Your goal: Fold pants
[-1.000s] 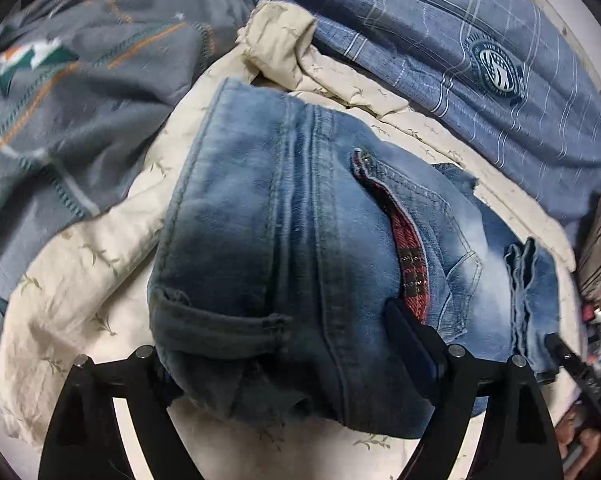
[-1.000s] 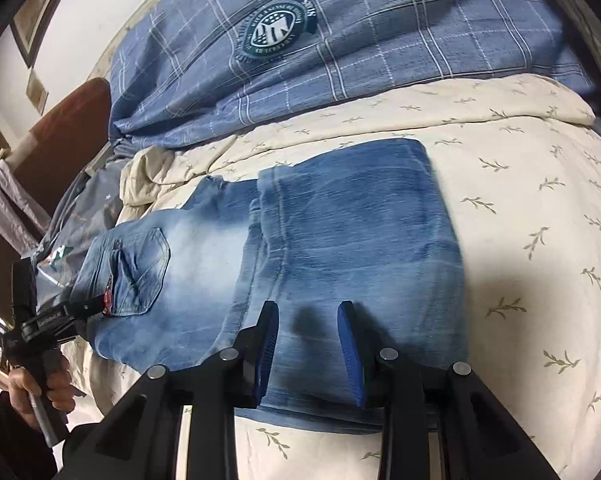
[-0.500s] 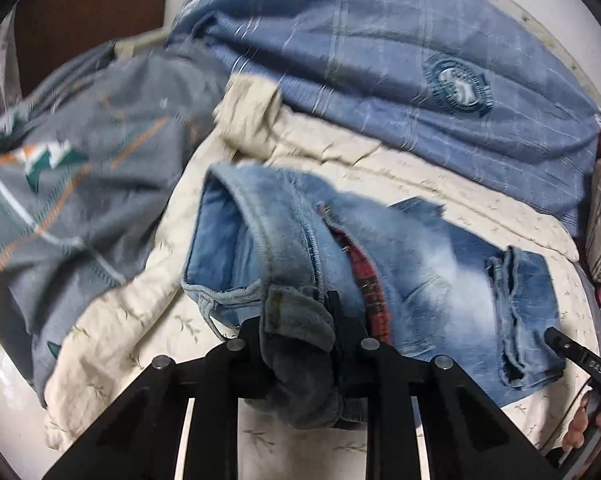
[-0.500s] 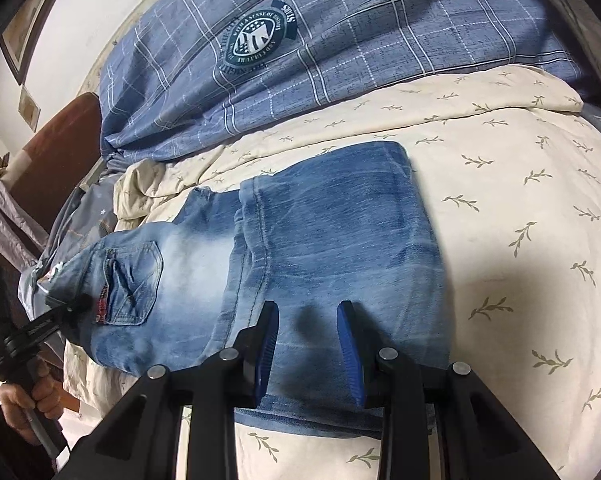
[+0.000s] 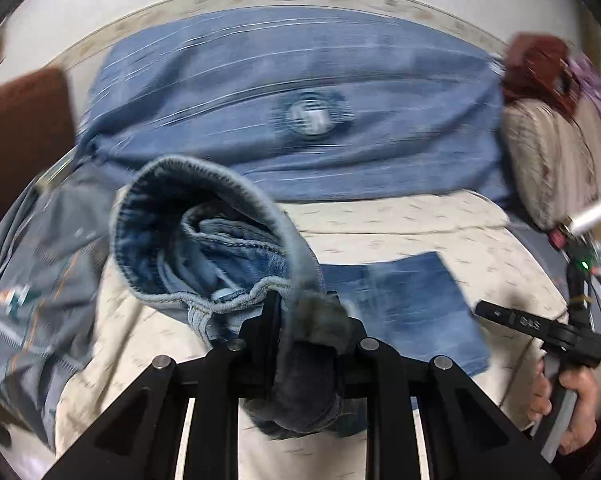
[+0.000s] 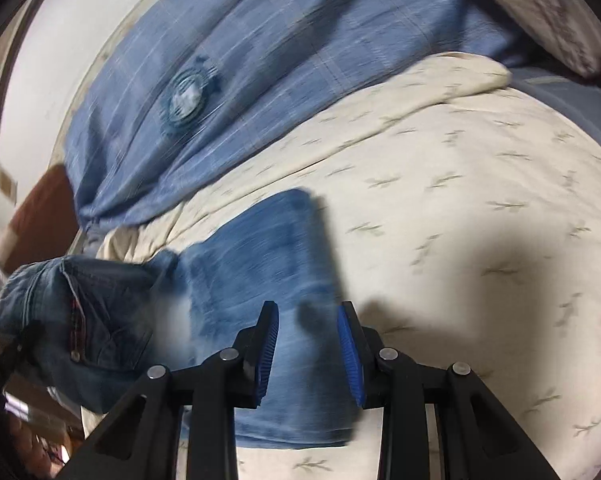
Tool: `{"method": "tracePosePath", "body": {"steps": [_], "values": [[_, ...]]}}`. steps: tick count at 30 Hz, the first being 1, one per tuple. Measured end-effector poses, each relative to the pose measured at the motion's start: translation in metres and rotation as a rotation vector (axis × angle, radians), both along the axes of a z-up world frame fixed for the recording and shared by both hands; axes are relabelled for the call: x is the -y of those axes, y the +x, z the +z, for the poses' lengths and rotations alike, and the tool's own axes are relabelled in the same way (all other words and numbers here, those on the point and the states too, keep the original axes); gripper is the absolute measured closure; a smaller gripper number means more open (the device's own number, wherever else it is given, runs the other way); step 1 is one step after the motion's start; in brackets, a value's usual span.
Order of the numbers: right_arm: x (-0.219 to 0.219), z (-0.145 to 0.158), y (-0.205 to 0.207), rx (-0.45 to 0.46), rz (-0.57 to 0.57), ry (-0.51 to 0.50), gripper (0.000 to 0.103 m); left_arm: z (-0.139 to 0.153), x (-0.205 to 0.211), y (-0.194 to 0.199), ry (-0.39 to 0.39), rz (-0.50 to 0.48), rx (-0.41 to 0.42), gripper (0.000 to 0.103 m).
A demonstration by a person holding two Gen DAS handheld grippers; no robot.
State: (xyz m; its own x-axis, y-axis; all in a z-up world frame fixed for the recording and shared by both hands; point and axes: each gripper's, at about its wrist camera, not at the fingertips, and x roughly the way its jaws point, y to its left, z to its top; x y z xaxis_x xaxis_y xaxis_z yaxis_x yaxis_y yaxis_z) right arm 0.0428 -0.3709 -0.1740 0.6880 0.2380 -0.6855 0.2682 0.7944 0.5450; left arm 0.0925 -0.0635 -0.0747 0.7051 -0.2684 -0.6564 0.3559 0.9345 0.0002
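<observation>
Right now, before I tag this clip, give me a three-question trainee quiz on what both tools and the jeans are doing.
1. True or false: the left tool is shut on the jeans.
2. The right tool is: A) shut on denim, B) open over the jeans, C) out of view.
3. Fill in: the jeans lie on a cream ___ with a leaf print.

Key: 1 true; 2 B; 3 sheet.

black tool [image 6: 308, 344], blue ribbed pads [image 6: 269, 356].
</observation>
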Motion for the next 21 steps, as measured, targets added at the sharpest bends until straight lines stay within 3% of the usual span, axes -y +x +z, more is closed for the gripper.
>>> {"method": "tracePosePath", "body": {"steps": [3,6,10,12,14,16,18,19,20,21], "values": [[0.024,-0.005,-0.007,-0.01,-0.053,0.07,0.068,-0.005,0.042,-0.003,0.026,-0.073,-0.006,0.081],[0.047,-0.007,-0.015,-0.008,-0.111,0.111,0.068,-0.021,0.085,-0.005,0.05,-0.147,-0.029,0.091],[0.069,-0.007,-0.024,-0.001,-0.151,0.123,0.069,-0.063,0.141,-0.01,0.132,-0.231,-0.097,0.093],[0.075,-0.007,-0.027,0.009,-0.151,0.141,0.069,-0.077,0.153,-0.017,0.161,-0.242,-0.11,0.092],[0.08,-0.003,-0.03,0.062,-0.125,0.204,0.069,-0.069,0.145,-0.025,0.122,-0.264,-0.105,0.09],[0.077,0.004,-0.029,0.122,-0.082,0.237,0.069,-0.053,0.134,-0.03,0.063,-0.304,-0.093,0.083],[0.07,0.01,-0.027,0.173,-0.029,0.276,0.065,-0.024,0.122,-0.043,0.004,-0.392,-0.039,0.063],[0.065,0.011,-0.025,0.197,0.005,0.314,0.048,-0.016,0.118,-0.049,0.006,-0.406,-0.006,0.042],[0.058,0.012,-0.022,0.226,0.046,0.372,0.034,-0.003,0.11,-0.056,0.017,-0.408,0.067,0.031],[0.051,0.012,-0.019,0.239,0.076,0.403,0.032,0.006,0.103,-0.059,0.019,-0.395,0.127,0.03]]}}
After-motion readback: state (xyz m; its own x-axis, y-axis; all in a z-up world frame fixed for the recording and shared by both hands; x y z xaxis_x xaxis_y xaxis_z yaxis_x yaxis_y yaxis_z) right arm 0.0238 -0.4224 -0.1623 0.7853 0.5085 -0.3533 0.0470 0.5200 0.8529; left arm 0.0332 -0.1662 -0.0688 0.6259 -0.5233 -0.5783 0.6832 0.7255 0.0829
